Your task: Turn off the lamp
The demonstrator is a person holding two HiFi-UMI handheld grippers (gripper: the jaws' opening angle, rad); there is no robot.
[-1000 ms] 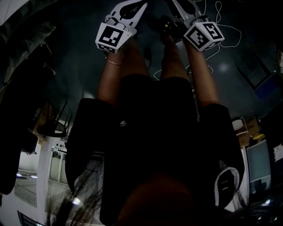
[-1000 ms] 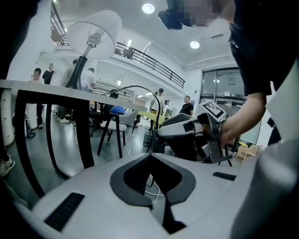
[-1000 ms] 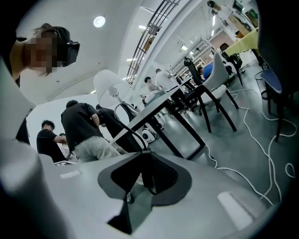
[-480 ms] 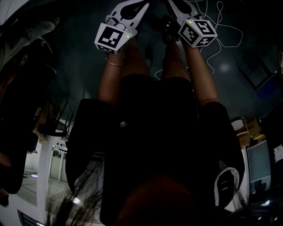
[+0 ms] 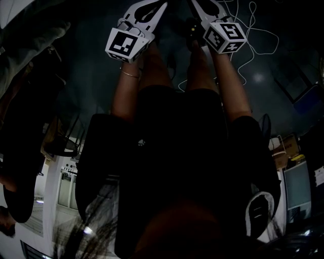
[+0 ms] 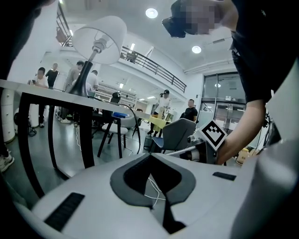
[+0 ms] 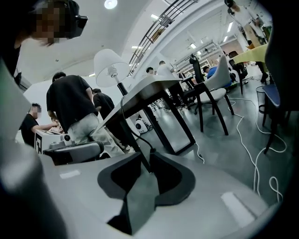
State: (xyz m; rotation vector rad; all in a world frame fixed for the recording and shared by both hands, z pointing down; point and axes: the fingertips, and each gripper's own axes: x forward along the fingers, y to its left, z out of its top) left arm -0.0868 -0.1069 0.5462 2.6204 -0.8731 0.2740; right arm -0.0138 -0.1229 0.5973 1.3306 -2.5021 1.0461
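Since a second ago the right gripper (image 5: pixel 207 7) has shifted a little: its marker cube (image 5: pixel 225 35) sits further in and higher in the head view, and has rolled to show a different face. The left gripper (image 5: pixel 147 12) has barely budged.

In its own view, the left gripper's tips meet (image 6: pixel 150 156) with nothing between them. A white cable (image 6: pixel 152 186) on the floor shows through the slot behind them. The right gripper (image 7: pixel 145 156) stands part-way open. The lamp's black cord (image 7: pixel 136 135) drops off the table (image 7: pixel 154 86) and passes between its tips, close to one pad, though I can't see the pads pinching it.

The lamp (image 6: pixel 98 42) stands on the table (image 6: pixel 46 95), white shade tilted, above and beyond both grippers. From the right side its shade (image 7: pixel 108 65) shows past the table's edge.

Plenty is hard to read. The head view is very dark and mostly filled by the person's own body (arms and legs run up towards the grippers), and both sets of tips are cut off at its top edge. The cord's lower end vanishes behind the right jaw, and I can't tell whether the lamp is lit.
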